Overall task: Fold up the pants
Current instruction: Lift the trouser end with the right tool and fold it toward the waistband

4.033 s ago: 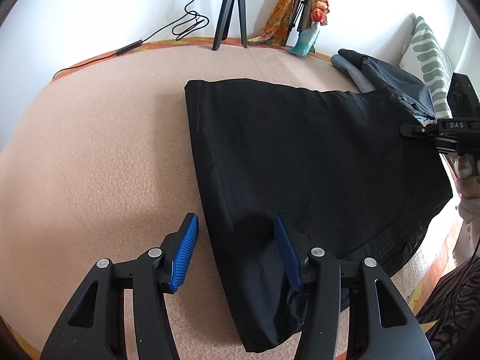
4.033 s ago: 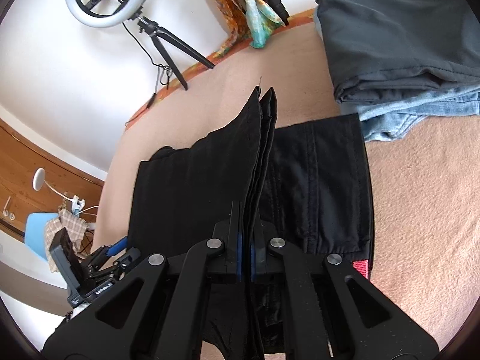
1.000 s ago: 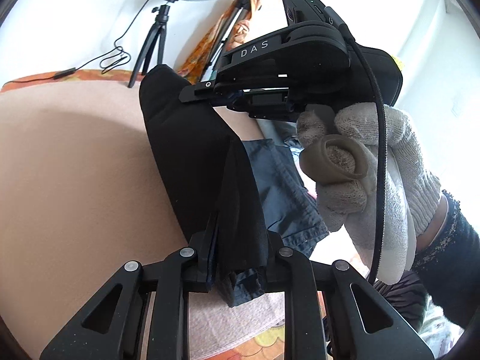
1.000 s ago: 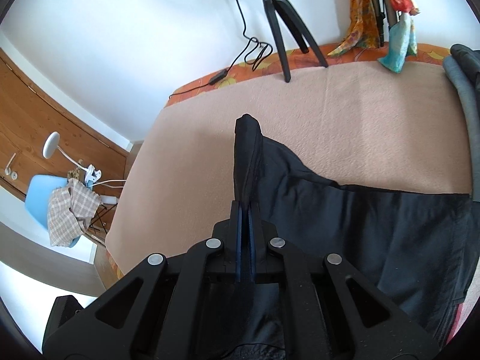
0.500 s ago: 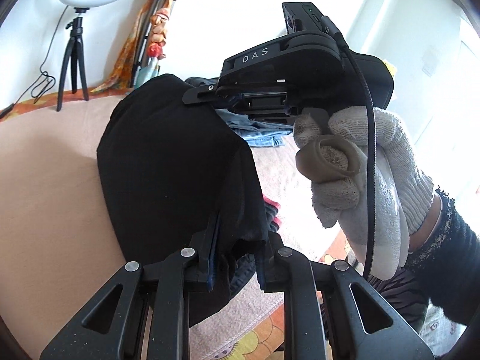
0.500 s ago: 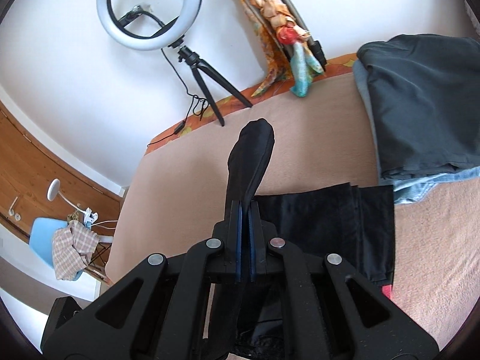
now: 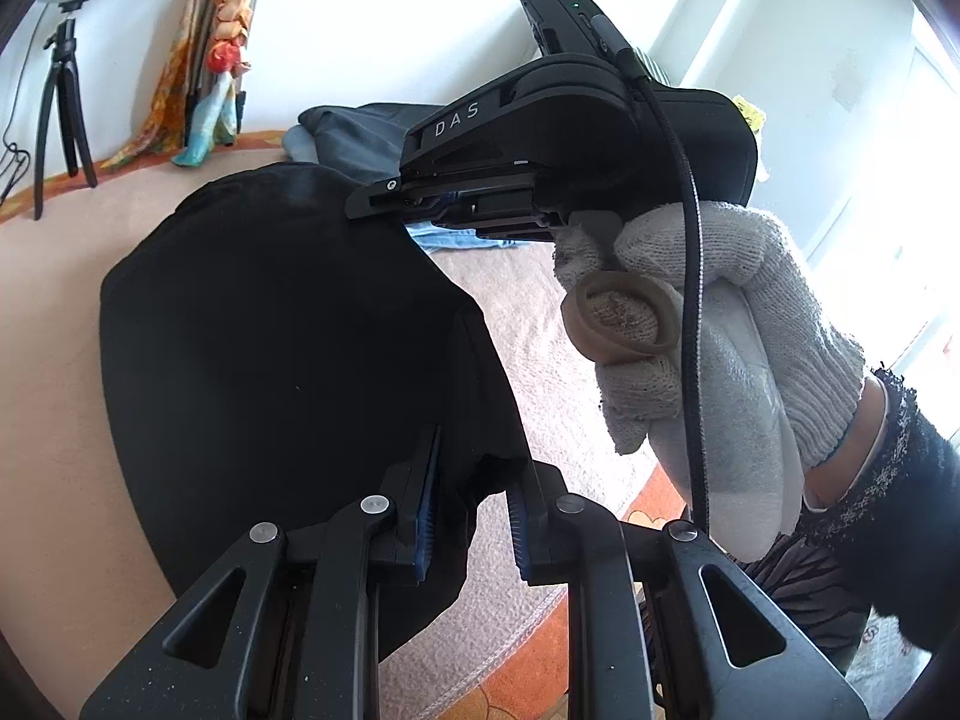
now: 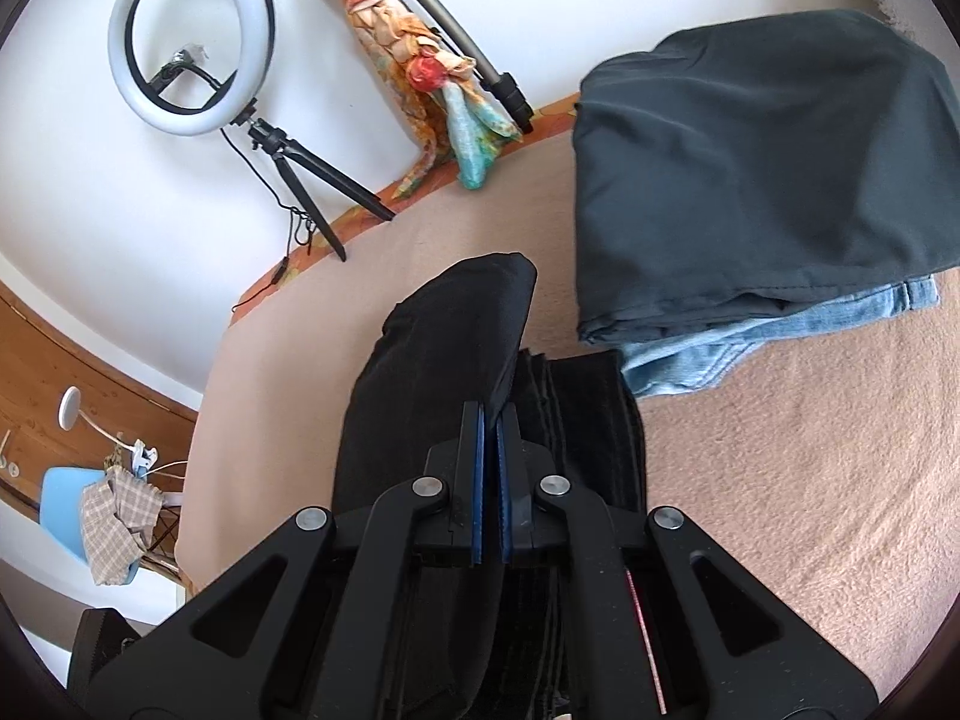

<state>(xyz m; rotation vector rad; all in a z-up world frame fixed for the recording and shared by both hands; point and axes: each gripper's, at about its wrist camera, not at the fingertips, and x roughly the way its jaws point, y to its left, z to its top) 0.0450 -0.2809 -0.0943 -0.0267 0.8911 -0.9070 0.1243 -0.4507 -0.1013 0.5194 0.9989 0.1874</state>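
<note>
One pair of black pants (image 8: 432, 372) lay on the tan blanket (image 8: 780, 480), partly lifted. In the right wrist view the raised fold ran lengthwise away from the gripper twd the wall, its rounded end pointing at the tripod side; a flat layer w/ seams lay under it, just right of the fold.

Right gripper (image 8: 491, 468): blue pads nearly together, pinching the fold's edge. Left gripper (image 7: 471, 516): jaws a bit apart w/ black fabric bunched between the pads; looked clamped on the pants. In the left wrist view the pants (image 7: 288, 348) hung as a dark hump between both grippers, the right gripper (image 7: 390, 201) biting the far top edge, held by a white-gloved hand (image 7: 708, 330).

Vs 0.5 s ago: the fold looked wider and lower, laid further over the flat layer; the stack sat closer. Vs 4 s ago: pants were spread flat, left jaws wide open.

Count: 1 black pants, 2 grippers, 1 gloved hand, 1 ring light (image 8: 192, 42) on a tripod, 1 stack of two folded garments – dark grey (image 8: 750, 168) over blue denim (image 8: 750, 336) – just beside the pants, 1 doll-like scarf bundle (image 8: 444, 84).
</note>
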